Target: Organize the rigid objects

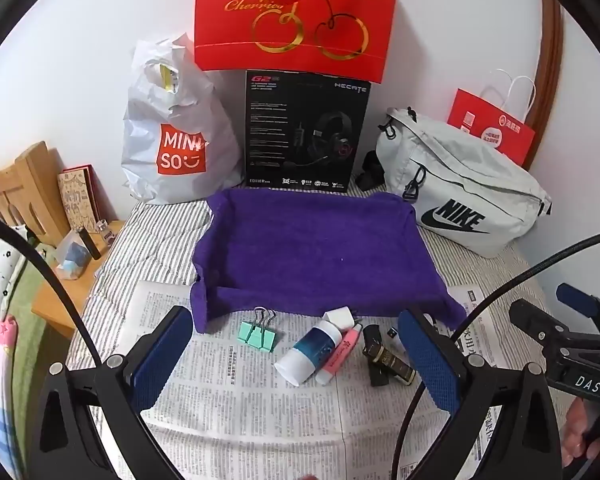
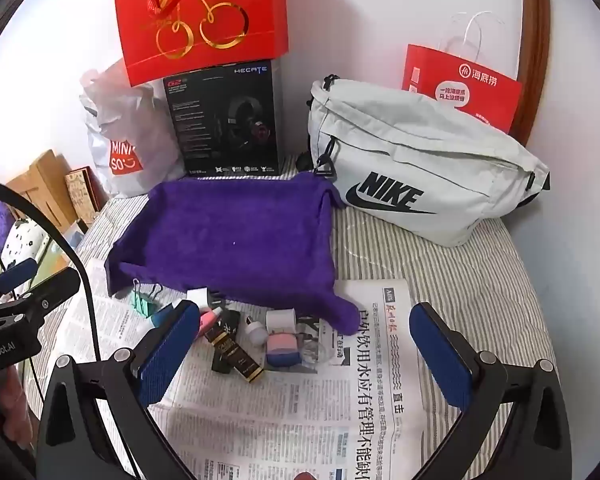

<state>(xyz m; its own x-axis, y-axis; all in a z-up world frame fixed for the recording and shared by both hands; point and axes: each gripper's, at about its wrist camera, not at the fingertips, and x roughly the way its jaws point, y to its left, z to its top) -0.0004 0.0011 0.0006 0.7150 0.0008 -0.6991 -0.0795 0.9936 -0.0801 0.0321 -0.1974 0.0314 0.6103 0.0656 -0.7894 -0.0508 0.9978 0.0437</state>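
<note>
Item group: small rigid objects, lying loose in a cluster on the newspaper [image 2: 284,420], just in front of the purple towel-lined tray [image 1: 316,248].
- Mint binder clips [image 1: 260,334], leftmost, near the tray's front edge.
- White-and-blue bottle [image 1: 310,350], on its side, touching the pink tube [image 1: 340,354].
- Black-and-gold box [image 2: 236,356], tilted, beside a second black piece.
- Pink-and-blue case [image 2: 282,350] and a small white block [image 2: 281,318], right end of the cluster, near the tray's drooping corner.

Tray: nothing in it.

Left hand-held gripper [image 1: 296,364]: fingers spread wide, nothing between the pads, angled down over the bottle and tube.
Right hand-held gripper [image 2: 300,356]: fingers likewise wide apart and unloaded, angled down over the box and case.

Step, as judged: the start of sorting, with no item lifted. The next move calls for choosing one piece, lowering around it and closing squarely; the bottle may roll, and touching neighbours could be nudged.

Surroundings: striped bed cover [image 2: 480,280]; behind the tray, a Miniso bag [image 1: 172,136], headset box [image 1: 306,132], grey Nike bag [image 2: 420,168].
</note>
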